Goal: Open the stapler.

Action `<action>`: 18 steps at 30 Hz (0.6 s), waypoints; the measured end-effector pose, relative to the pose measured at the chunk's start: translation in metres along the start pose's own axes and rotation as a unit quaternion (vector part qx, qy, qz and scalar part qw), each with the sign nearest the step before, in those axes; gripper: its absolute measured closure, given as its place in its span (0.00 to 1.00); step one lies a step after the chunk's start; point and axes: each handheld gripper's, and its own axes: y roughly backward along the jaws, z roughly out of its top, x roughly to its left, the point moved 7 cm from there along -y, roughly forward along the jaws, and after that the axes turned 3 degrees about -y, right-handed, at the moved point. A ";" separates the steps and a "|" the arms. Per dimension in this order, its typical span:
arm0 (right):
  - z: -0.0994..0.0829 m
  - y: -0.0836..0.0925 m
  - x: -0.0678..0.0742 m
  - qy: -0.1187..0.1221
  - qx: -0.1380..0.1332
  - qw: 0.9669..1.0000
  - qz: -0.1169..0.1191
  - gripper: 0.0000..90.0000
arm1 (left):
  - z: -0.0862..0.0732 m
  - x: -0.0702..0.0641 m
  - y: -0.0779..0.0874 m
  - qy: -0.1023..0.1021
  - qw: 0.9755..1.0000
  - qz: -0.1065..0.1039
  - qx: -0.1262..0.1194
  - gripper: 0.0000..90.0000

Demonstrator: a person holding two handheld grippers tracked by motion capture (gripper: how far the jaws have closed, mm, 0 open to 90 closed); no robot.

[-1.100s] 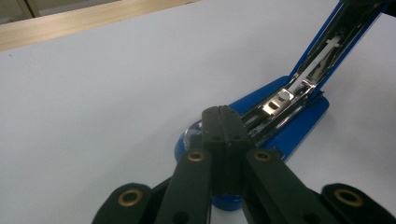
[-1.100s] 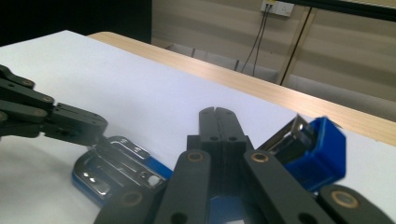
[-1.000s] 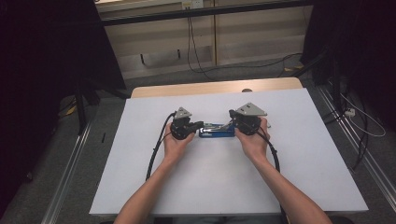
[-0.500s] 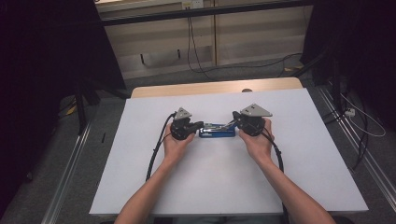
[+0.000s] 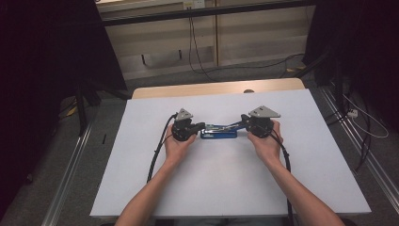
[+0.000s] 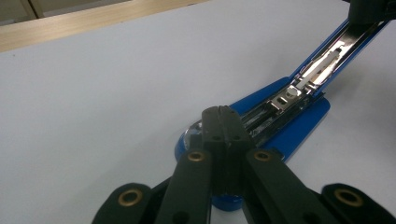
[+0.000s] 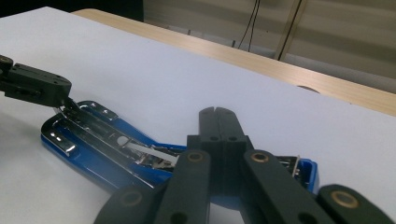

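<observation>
Blue stapler (image 5: 218, 132) — lies near the middle of the white table (image 5: 226, 188), between the two grippers, long axis running across the table. Opened up: the blue top arm is swung up and away, baring the bright metal staple channel (image 6: 299, 86) inside. Body glossy blue, plastic by the look, with a rounded end; inner rail and spring plate shiny chrome-like steel, with stamped slots and a small rivet. No brand or lettering can be read on it.

Left gripper (image 6: 223, 112) — black, matte, two jaws pressed flat together with nothing between them; tips sit over the stapler's rounded end, contact cannot be judged. Grey three-cornered plate on top, black cable trailing toward the person.

Right gripper (image 7: 218, 113) — same build, jaws likewise clenched on nothing, tips poised over the stapler's other end.

Table — smooth white sheet over a pale wood top (image 5: 216, 89), whose far edge shows as a strip.
</observation>
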 end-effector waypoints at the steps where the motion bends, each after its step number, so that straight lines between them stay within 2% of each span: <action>1: -0.001 0.000 -0.001 0.001 0.000 1.000 -0.001 1.00 | 0.000 0.000 0.000 0.000 1.000 0.001 -0.001 1.00; 6: -0.004 0.002 -0.005 0.006 0.000 1.000 0.003 1.00 | 0.000 0.000 0.000 0.001 1.000 0.000 0.000 1.00; 8: -0.005 0.003 -0.006 0.018 -0.001 1.000 0.003 1.00 | 0.000 0.000 0.000 0.001 1.000 -0.001 -0.001 1.00; 18: -0.017 0.004 -0.010 0.003 0.006 1.000 0.014 1.00 | 0.000 0.000 0.000 0.002 1.000 -0.002 -0.001 1.00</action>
